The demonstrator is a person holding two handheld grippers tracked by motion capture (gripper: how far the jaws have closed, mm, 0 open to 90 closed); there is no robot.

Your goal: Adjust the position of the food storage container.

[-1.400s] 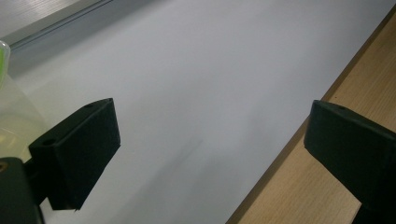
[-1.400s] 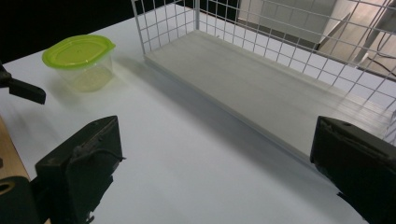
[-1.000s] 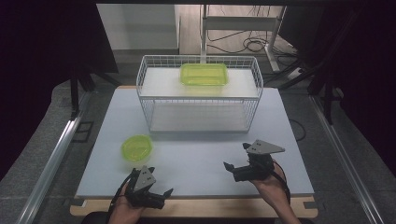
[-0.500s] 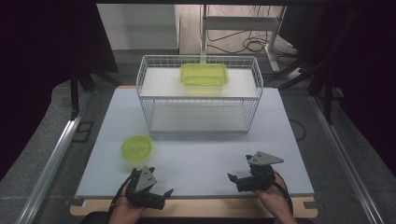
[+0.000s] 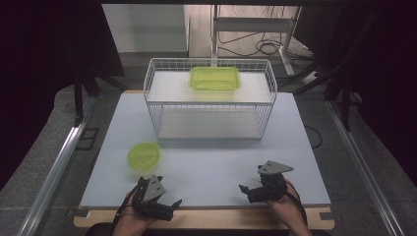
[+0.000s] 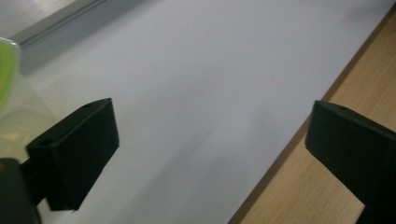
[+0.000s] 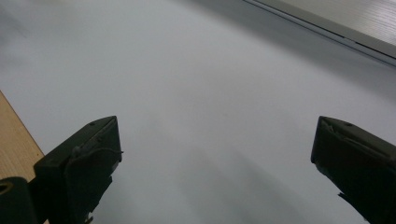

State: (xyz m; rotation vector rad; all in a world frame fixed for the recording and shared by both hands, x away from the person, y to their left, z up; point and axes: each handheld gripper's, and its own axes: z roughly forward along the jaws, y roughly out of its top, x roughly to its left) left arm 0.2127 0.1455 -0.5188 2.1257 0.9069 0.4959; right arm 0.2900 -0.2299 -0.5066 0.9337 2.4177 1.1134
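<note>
left gripper (image 5: 166,204) jaws wide, empty | right gripper (image 5: 251,191) jaws wide, empty

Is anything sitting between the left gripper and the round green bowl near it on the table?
Nothing visible does. The left gripper rests at the near edge with its jaws open, and only bare white table lies between it and the round green bowl. The wire basket stands farther back, clear of that path.

table (image 5: 206,167): white top, wood front edge | bowl (image 5: 144,156): green, on top, front left | rack (image 5: 210,101): white wire, on top, at back | tub (image 5: 215,78): green, on rack's upper shelf
</note>
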